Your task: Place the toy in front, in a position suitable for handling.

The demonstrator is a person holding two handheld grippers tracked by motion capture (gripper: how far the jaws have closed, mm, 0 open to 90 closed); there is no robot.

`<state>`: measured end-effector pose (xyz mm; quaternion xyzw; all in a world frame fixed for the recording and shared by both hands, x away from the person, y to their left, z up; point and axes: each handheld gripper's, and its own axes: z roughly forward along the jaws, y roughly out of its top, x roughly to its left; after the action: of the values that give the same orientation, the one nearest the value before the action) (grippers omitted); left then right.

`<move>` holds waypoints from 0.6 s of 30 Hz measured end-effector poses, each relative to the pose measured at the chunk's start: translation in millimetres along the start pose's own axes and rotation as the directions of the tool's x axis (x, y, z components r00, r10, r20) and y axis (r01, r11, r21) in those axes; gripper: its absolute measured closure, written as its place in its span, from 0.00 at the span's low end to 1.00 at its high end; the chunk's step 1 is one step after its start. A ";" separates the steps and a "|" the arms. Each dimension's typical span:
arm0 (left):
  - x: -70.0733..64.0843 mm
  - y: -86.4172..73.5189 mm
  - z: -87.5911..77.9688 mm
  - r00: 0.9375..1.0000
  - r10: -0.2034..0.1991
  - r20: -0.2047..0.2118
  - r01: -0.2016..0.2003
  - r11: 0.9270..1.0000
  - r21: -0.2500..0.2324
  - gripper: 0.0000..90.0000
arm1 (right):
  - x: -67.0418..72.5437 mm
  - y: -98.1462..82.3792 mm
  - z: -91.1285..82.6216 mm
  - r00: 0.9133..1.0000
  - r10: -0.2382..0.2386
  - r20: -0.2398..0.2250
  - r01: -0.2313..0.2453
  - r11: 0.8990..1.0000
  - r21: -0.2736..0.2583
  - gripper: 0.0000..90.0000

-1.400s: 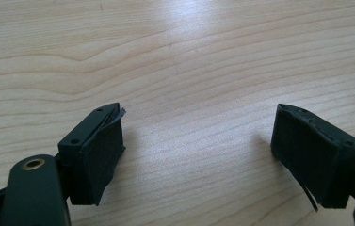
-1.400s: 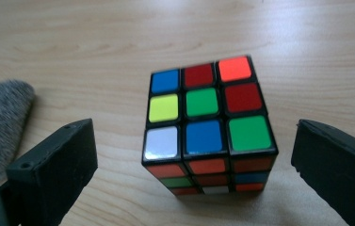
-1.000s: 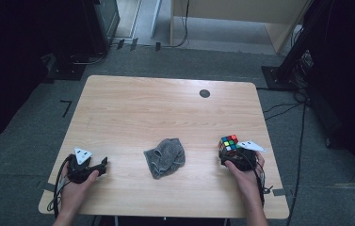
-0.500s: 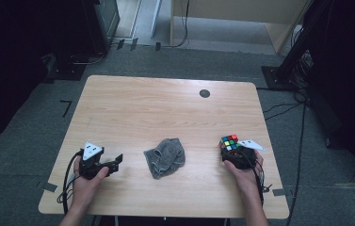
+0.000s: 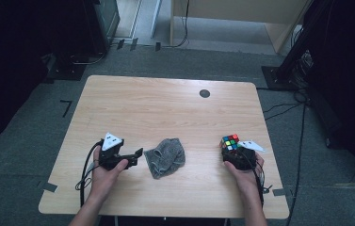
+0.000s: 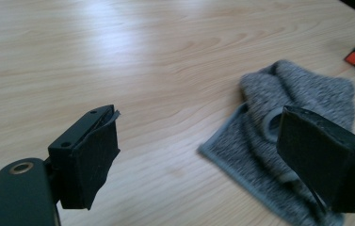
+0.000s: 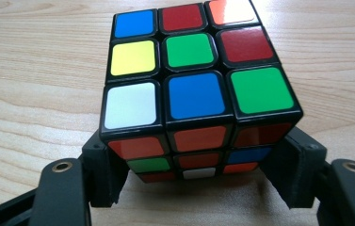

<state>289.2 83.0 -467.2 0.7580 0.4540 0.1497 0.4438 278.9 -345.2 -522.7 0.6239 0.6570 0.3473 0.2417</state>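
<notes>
The wooden table (image 5: 165, 108) takes most of the high view, and a small dark round mark (image 5: 205, 93) sits near its far edge. Near the front edge, about in the middle, lies a grey cloth (image 5: 165, 157), crumpled and flat on the wood.

The left gripper (image 5: 135, 157) is held just beside the cloth on its left side and points toward it. Its jaws have just been opening and now stand wide apart; in the left gripper view nothing is between them, and the cloth (image 6: 283, 141) lies a little ahead and partly behind the right jaw.

The right gripper (image 5: 231, 151) is at the right part of the table. Its jaws have just been closing, and the colour cube (image 7: 194, 89) stands on the table between them. The two pads (image 7: 104, 174) seem to touch the lower sides of the cube, so it looks pinched.
</notes>
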 end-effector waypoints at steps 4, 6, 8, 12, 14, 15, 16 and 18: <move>-15.0 7.2 10.7 0.997 0.046 0.058 -0.046 0.999 -0.002 0.14 | 1.4 -0.9 -0.3 1.000 -0.007 0.012 0.007 1.000 0.000 0.34; -21.6 7.4 14.9 0.995 0.061 0.073 -0.061 0.998 0.002 0.14 | 2.9 -1.3 -0.3 1.000 -0.020 0.014 0.020 1.000 0.005 0.32; -24.5 6.8 17.0 0.995 0.067 0.078 -0.068 0.998 0.009 0.14 | 3.6 -1.6 -0.2 0.999 -0.028 0.015 0.028 1.000 0.007 0.31; -39.1 1.1 29.1 0.989 0.101 0.110 -0.105 0.994 0.039 0.14 | 3.7 -1.9 -0.8 0.999 -0.029 0.029 0.029 1.000 0.001 0.36; -45.4 -2.3 34.9 0.985 0.127 0.114 -0.134 0.989 0.058 0.14 | 4.4 -2.3 -1.7 0.999 -0.031 0.030 0.031 1.000 -0.002 0.37; -48.2 -4.3 38.1 0.985 0.130 0.113 -0.138 0.988 0.063 0.14 | 4.7 -2.7 -2.1 0.999 -0.035 0.027 0.036 0.999 -0.006 0.37; -50.2 -6.3 41.4 0.984 0.137 0.118 -0.145 0.987 0.070 0.14 | 5.6 -3.0 -2.8 0.999 -0.045 0.023 0.045 0.999 -0.011 0.38; -53.5 -9.7 48.4 0.981 0.148 0.124 -0.160 0.983 0.093 0.15 | 8.5 -3.7 -5.1 0.997 -0.073 0.025 0.074 0.997 -0.035 0.38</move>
<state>285.2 14.9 -492.8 0.8200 0.3743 0.1157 0.4172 271.7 -337.5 -521.3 0.5990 0.6702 0.3426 0.2734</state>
